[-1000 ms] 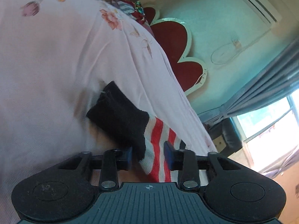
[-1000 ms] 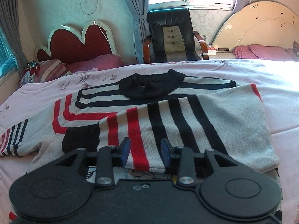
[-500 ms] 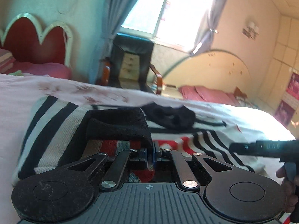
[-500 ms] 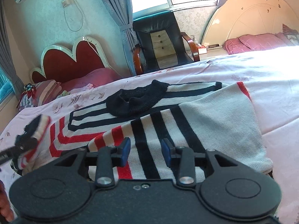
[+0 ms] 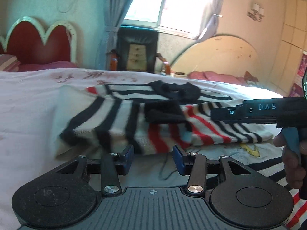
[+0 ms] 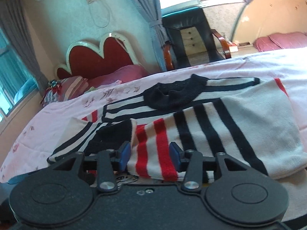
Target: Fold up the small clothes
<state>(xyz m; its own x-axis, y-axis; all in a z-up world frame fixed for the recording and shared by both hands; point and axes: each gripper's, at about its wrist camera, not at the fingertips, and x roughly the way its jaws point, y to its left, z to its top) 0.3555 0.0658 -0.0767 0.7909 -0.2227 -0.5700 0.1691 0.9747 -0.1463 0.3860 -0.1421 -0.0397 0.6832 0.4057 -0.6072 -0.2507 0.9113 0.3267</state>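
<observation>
A white knit sweater [image 5: 115,118] [image 6: 239,118] with black and red stripes lies on the pink bed. Its sleeve is folded across the body, with the black cuff [image 5: 163,113] [image 6: 113,132] resting on top. The black collar [image 5: 176,90] [image 6: 172,95] lies further back. My left gripper [image 5: 153,157] hovers just short of the folded sleeve. Its jaws are opening and nothing is between them. My right gripper [image 6: 150,156] [image 5: 259,111] is at the sweater's near edge, jaws opening. The red-striped fold sits between its fingers, and the pads do not press on it.
Under the sweater's near edge lies white fabric with a cartoon print [image 6: 124,178] [image 5: 249,149]. A black armchair [image 5: 137,51] [image 6: 191,36] and a red scalloped headboard [image 5: 38,44] [image 6: 99,57] stand behind the bed. A hand [image 5: 291,153] holds the right gripper.
My left gripper carried the sleeve by its cuff from the bed's left side over onto the sweater body, then let go and opened. The right gripper's jaws widened slightly.
</observation>
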